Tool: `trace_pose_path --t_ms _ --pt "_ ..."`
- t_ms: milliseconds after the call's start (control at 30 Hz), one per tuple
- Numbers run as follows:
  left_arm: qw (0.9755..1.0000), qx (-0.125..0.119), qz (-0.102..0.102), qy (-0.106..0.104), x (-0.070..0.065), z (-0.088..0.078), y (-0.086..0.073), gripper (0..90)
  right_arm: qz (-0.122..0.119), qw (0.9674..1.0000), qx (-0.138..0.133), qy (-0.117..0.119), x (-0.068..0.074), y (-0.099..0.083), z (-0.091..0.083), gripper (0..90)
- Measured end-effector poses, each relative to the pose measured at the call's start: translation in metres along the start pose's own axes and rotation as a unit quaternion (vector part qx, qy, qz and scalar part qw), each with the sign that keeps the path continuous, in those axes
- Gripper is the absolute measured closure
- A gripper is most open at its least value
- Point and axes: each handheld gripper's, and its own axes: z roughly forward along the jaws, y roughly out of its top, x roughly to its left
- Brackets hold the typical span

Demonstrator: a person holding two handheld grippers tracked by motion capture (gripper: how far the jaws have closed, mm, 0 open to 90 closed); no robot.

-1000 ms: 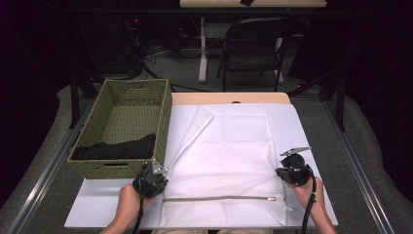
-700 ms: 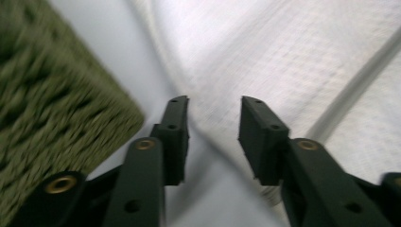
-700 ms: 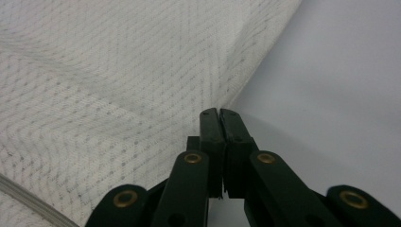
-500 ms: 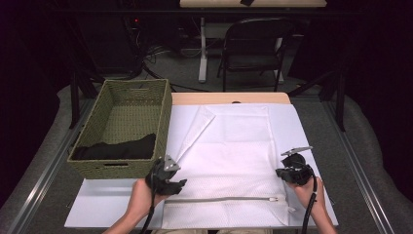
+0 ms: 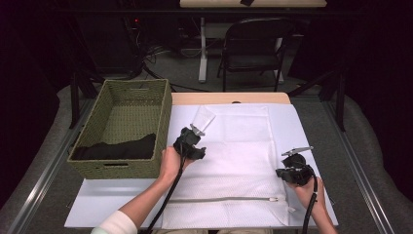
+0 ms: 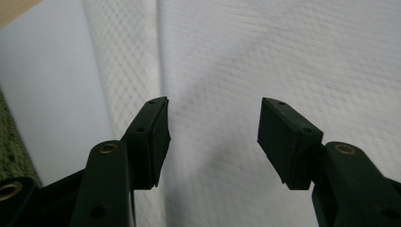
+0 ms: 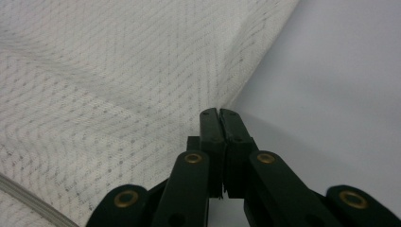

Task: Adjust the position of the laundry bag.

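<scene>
Left gripper (image 5: 195,130) over the mesh bag's (image 5: 243,161) left part, jaws just opened partway with nothing between them, right gripper (image 5: 281,171) pinched tight on the bag's right edge, bag spread across the white table sheet (image 5: 302,126), zipper (image 5: 219,199) along the near edge, wicker basket (image 5: 124,129) at the left edge.

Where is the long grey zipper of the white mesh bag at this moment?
In the high view, the long grey zipper runs along the near edge of the white mesh bag, ending near the right gripper.
</scene>
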Motion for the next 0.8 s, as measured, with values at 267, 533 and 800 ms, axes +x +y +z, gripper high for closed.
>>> trace_pose_path --t_ms 267,533,800 --pt "0.9991 0.032 -0.017 0.024 0.016 0.031 0.021 48.6 0.001 1.0000 0.000 0.002 0.000 0.000 0.000 89.0" --pt "0.9971 0.057 -0.003 0.050 0.024 0.053 0.023 57.9 0.002 1.0000 -0.003 0.004 0.000 0.000 0.000 89.0" --pt "0.9963 0.061 0.013 0.059 0.024 0.057 0.023 86.9 0.003 1.0000 -0.003 0.003 0.001 0.000 -0.001 89.0"
